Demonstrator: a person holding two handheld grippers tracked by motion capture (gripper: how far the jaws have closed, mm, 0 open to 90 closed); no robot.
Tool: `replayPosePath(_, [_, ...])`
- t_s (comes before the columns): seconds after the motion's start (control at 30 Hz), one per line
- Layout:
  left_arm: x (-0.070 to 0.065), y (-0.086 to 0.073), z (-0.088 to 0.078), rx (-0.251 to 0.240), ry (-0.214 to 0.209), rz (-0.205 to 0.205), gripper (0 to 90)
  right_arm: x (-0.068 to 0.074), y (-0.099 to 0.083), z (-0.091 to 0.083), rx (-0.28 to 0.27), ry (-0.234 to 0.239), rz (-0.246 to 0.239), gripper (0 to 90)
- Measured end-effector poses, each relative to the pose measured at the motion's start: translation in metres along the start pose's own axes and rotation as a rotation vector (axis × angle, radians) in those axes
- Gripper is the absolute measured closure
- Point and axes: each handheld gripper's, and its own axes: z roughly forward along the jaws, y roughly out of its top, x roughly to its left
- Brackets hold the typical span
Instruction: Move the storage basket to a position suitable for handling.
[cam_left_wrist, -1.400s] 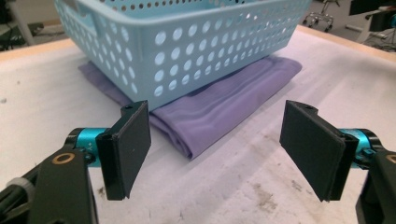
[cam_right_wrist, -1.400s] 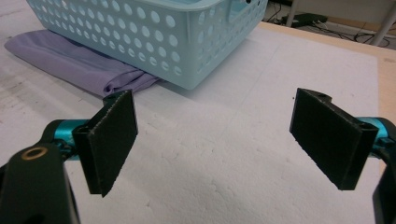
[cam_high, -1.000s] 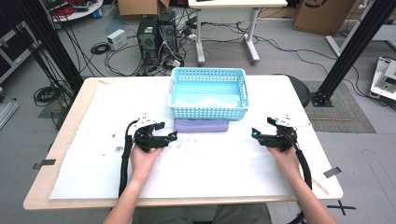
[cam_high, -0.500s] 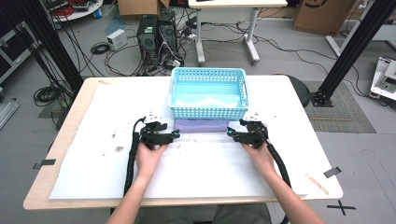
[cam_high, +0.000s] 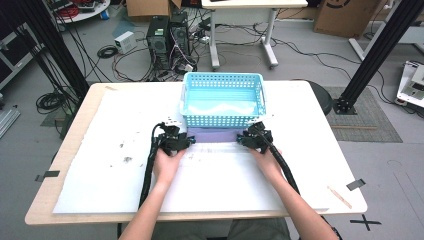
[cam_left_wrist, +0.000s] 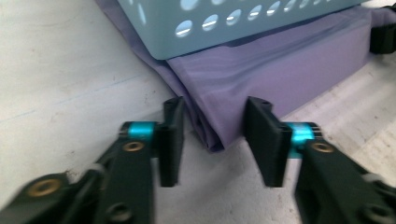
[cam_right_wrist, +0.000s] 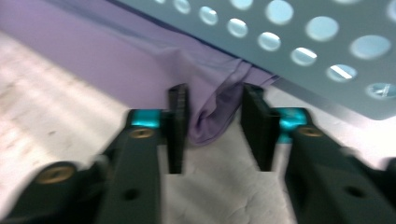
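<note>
High view, lower middle of the frame: both hands have moved inward from the surface's (cam_high: 300, 125) sides, so each claw now sits at a near corner of the purple cloth (cam_high: 214, 135). Left claw (cam_left_wrist: 212, 135) and right claw (cam_right_wrist: 212, 126) have just been closing, each straddling a cloth corner, pads not yet pressing. Beyond them, toward the upper middle, the blue basket (cam_high: 223, 120) sits on the cloth's far part. A two-corner pinch looks imminent.
</note>
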Motion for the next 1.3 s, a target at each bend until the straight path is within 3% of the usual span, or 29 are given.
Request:
replayPosePath(0.1, [-0.003,0.0,0.001,0.01,-0.014,0.031,75.6,0.004,-0.001,-0.001,0.001,0.011,-0.031,82.6])
replayPosePath(0.27, [-0.005,-0.001,0.0,0.01,-0.046,0.038,83.7,0.006,-0.005,-0.005,-0.001,0.009,-0.064,87.2])
replayPosePath(0.43, [-0.012,-0.005,-0.002,0.018,-0.101,0.032,84.5,0.005,-0.014,-0.015,-0.008,0.02,-0.07,87.6])
replayPosePath(0.8, [-0.054,-0.033,-0.027,0.056,-0.221,0.121,84.4,0.008,-0.058,-0.062,-0.002,0.067,-0.119,87.5])
replayPosePath(0.93, [-0.067,-0.045,-0.036,0.06,-0.263,0.132,84.5,0.015,-0.078,-0.081,-0.005,0.077,-0.131,87.5])
replayPosePath(1.13, [-0.088,-0.061,-0.054,0.07,-0.267,0.18,84.5,0.028,-0.106,-0.105,-0.01,0.1,-0.151,87.5])
replayPosePath(1.3, [-0.1,-0.075,-0.065,0.062,-0.288,0.187,84.4,0.035,-0.122,-0.117,-0.007,0.113,-0.161,87.4])
